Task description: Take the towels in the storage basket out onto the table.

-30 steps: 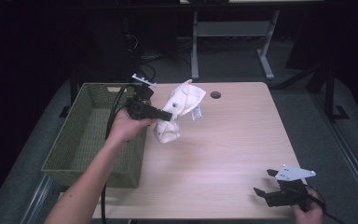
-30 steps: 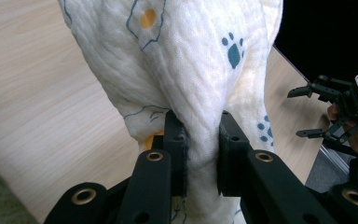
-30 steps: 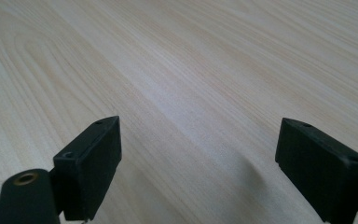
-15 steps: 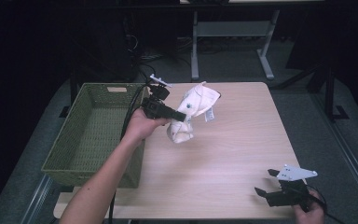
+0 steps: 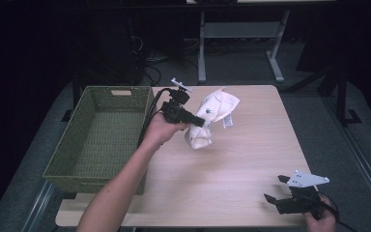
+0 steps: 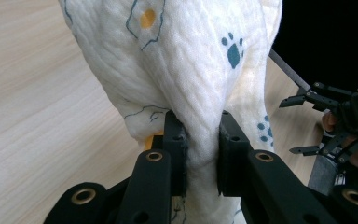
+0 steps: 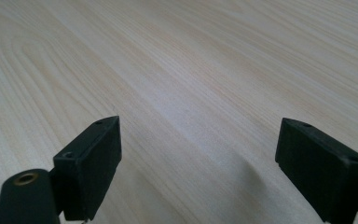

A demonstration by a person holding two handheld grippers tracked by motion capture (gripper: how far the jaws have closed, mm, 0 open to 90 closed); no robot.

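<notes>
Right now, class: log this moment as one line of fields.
left gripper: shut on white cloth, lifted over table | right gripper: open, near table edge | basket: beside cloth

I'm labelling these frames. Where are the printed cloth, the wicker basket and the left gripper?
printed cloth (image 5: 217,104): high view, upper fold.
wicker basket (image 5: 67,151): high view, left rim.
left gripper (image 5: 198,123): high view, jaws' tips on the cloth.
</notes>
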